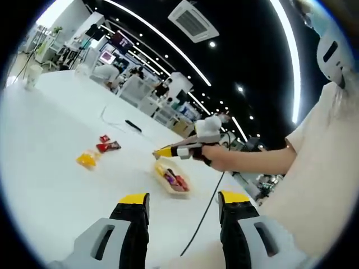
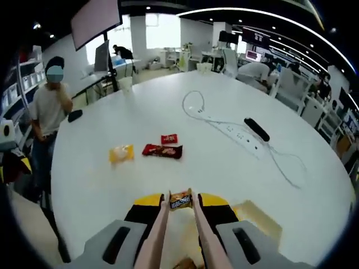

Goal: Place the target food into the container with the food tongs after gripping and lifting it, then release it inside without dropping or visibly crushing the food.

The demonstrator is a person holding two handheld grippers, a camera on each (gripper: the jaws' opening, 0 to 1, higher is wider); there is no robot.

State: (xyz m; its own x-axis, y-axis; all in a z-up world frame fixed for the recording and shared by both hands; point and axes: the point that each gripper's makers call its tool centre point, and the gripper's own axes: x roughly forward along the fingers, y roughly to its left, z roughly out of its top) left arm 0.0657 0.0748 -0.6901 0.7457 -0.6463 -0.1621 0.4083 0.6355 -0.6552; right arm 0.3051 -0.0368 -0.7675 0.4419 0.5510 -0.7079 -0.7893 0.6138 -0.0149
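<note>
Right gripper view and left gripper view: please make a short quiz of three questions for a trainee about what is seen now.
1. True or false: the tongs in the right hand-held gripper hold a small wrapped snack at their tips.
2. Multiple choice: how many loose snack packets lie on the white table beyond the tongs in the right gripper view? A) one B) three C) six
3. Fill in: in the left gripper view, the tray lies below the tip of the right hand-held gripper and already holds some ____.

Key: 1 true; 2 B, the yellow packet, the dark red bar and the small red packet; 3 snacks.
</note>
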